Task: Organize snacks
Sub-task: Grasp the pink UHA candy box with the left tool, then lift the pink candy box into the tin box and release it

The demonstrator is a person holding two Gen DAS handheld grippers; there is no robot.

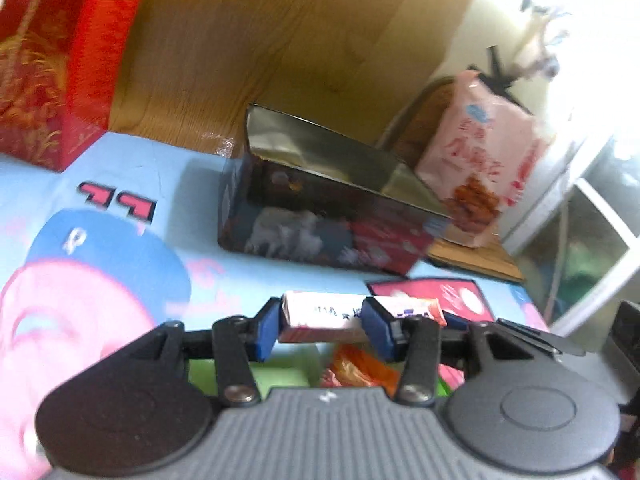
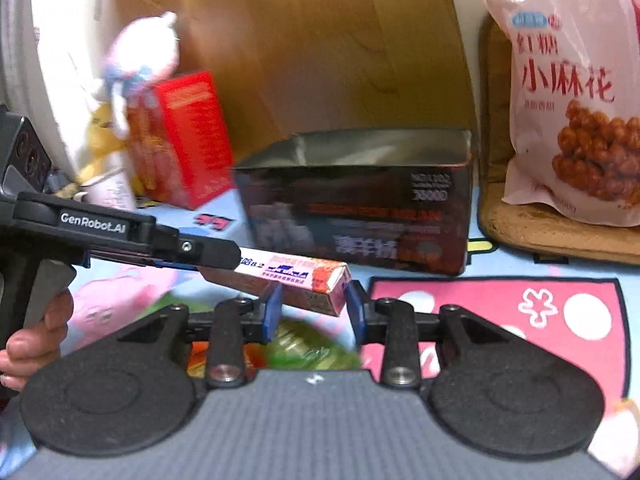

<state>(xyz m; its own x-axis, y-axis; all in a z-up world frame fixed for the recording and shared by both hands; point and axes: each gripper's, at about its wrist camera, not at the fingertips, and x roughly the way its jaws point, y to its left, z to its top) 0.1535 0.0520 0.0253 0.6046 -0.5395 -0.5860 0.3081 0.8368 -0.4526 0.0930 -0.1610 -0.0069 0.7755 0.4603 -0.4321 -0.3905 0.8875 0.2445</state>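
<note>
Here, both my grippers met on one thing: a long pink-and-white snack box (image 1: 320, 317), held in the air above the mat (image 1: 120, 208). My left gripper (image 1: 322, 330) had its blue pads (image 1: 267, 330) pressed against the box's sides, pinching it near one end. In the right wrist view that same left gripper (image 2: 216, 254) came in from the left as a black arm, with the snack box (image 2: 296, 282) sticking out past its tip. My right gripper (image 2: 313, 310) sat around the far end of the box, one pad (image 2: 272, 312) touching the near side; the other pad looked close to the box's end, but I could not tell whether it truly pressed on it.

Beyond the box stood an open dark carton (image 2: 360, 200), upright on the mat (image 2: 500, 312). A red box (image 2: 180, 140) stood to its left, with a plush toy (image 2: 140, 56) just beside it. A pink bag (image 2: 572, 100) of fried twists leaned on a brown cushion (image 2: 560, 236) to the right. A wooden panel (image 2: 300, 40) rose behind everything. Under the grippers lay green and orange wrappers (image 2: 312, 344), blurred.
</note>
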